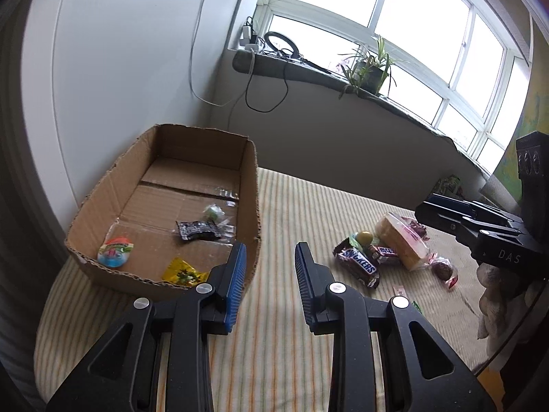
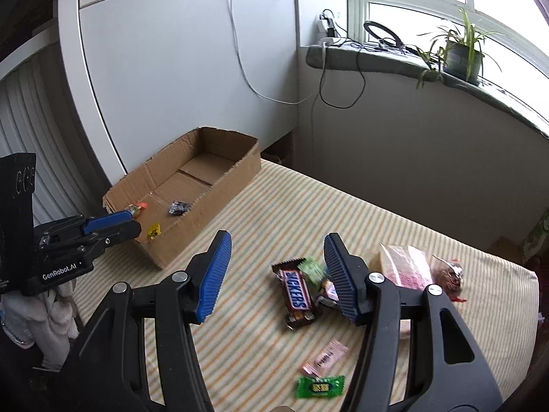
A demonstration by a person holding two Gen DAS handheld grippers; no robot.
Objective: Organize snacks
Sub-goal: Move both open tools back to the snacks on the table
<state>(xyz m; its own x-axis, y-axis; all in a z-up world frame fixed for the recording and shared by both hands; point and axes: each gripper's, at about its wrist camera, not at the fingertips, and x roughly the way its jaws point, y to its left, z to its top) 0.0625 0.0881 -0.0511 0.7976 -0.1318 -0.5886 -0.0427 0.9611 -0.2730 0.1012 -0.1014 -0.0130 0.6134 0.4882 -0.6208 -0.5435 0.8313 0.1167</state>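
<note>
An open cardboard box [image 1: 252, 185] [image 2: 226, 185] stands at the left of the striped table. It holds a black packet [image 1: 197, 230], a yellow packet [image 1: 183, 271], a round colourful sweet [image 1: 115, 252] and a clear-wrapped green sweet [image 1: 214, 213]. A Snickers bar [image 1: 358, 264] [image 2: 296, 293], a wrapped cake slice [image 1: 403, 240] [image 2: 406, 266] and small sweets lie in a pile to the right. My left gripper [image 1: 271, 257] [image 2: 135, 221] is open and empty beside the box's near right corner. My right gripper [image 2: 276, 240] [image 1: 420, 211] is open and empty above the pile.
A pink packet [image 2: 324, 358] and a green packet [image 2: 319, 386] lie near the table's front edge. A red-wrapped dark sweet [image 1: 444, 269] [image 2: 447, 274] lies right of the cake. A white cabinet, a windowsill with a potted plant [image 2: 461, 56] and cables are behind.
</note>
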